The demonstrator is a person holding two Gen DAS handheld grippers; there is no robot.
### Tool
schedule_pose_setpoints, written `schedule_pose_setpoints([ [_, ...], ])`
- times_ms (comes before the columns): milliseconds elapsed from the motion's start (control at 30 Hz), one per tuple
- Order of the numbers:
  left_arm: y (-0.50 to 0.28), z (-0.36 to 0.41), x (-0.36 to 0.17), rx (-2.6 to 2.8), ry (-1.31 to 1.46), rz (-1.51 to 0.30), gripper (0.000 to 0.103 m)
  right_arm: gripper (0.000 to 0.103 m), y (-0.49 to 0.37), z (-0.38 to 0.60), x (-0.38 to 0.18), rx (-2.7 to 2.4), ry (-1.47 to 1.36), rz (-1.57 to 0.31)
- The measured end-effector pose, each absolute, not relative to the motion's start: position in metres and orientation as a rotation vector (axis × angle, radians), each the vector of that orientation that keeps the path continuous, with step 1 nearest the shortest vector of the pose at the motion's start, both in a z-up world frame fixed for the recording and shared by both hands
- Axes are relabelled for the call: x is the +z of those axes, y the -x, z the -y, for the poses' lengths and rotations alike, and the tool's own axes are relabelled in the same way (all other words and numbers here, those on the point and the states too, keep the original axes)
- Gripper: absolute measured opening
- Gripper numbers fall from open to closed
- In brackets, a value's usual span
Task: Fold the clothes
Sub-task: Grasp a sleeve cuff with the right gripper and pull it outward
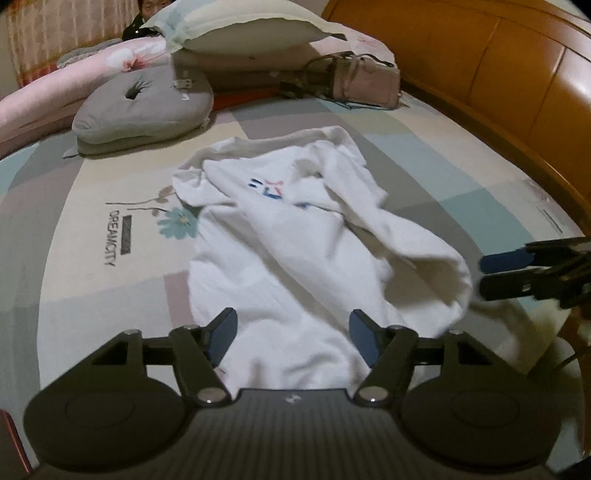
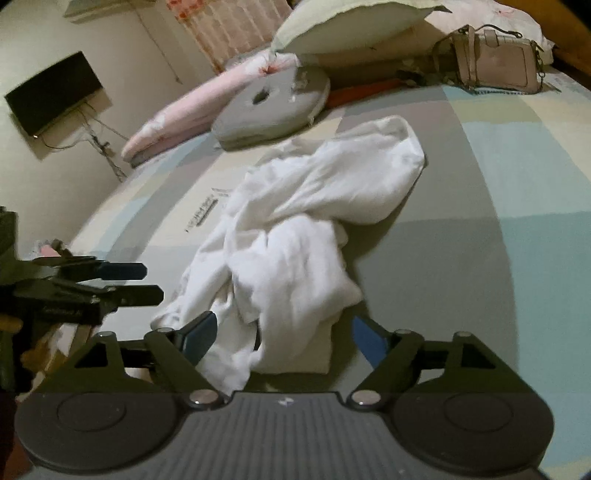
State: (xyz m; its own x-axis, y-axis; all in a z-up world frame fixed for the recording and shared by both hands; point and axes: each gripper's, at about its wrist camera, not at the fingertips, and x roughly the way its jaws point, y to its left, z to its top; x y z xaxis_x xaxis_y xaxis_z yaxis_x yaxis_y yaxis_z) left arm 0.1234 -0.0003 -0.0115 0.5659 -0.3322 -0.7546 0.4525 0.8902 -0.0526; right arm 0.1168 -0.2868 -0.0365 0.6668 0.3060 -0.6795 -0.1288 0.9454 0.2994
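A white garment [image 1: 295, 236] with a small blue and red print lies crumpled on the patchwork bedsheet [image 1: 92, 229]; it also shows in the right wrist view [image 2: 295, 236]. My left gripper [image 1: 293, 332] is open, its fingers straddling the garment's near end, holding nothing. My right gripper [image 2: 282, 332] is open over the garment's near edge, empty. The right gripper also shows at the right edge of the left wrist view [image 1: 491, 273], beside the garment. The left gripper shows at the left of the right wrist view [image 2: 147, 284].
A grey cushion [image 1: 144, 110], pillows [image 1: 243, 26] and a pink quilt [image 1: 55, 88] lie at the bed's far end. A pink handbag [image 1: 362, 81] sits by the wooden headboard [image 1: 498, 74]. A person [image 1: 147, 11] sits behind the pillows. A wall TV [image 2: 55, 92] hangs left.
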Motion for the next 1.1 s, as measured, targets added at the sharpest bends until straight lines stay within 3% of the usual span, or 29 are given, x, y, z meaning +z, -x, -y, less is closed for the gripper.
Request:
schedule_pose_setpoints([
  [400, -0.095, 0.036, -0.029, -0.397, -0.286, -0.763, 0.073, 0.082, -0.111, 0.254, -0.061, 0.014, -0.16, -0.758],
  [500, -0.101, 0.039, -0.034, -0.393, -0.248, -0.78, 0.073, 0.057, -0.116, 0.254, -0.067, 0.018, -0.149, -0.775],
  [567, -0.103, 0.039, -0.036, -0.397, -0.24, -0.78, 0.073, 0.016, -0.12, 0.259, -0.071, 0.048, -0.159, -0.803],
  [600, -0.104, 0.039, -0.036, -0.4, -0.237, -0.779, 0.073, 0.01, -0.121, 0.262, -0.069, 0.049, -0.151, -0.803],
  [1100, -0.123, 0.045, -0.041, -0.409, -0.243, -0.789, 0.073, 0.007, -0.165, 0.383, -0.032, -0.241, 0.063, -0.763],
])
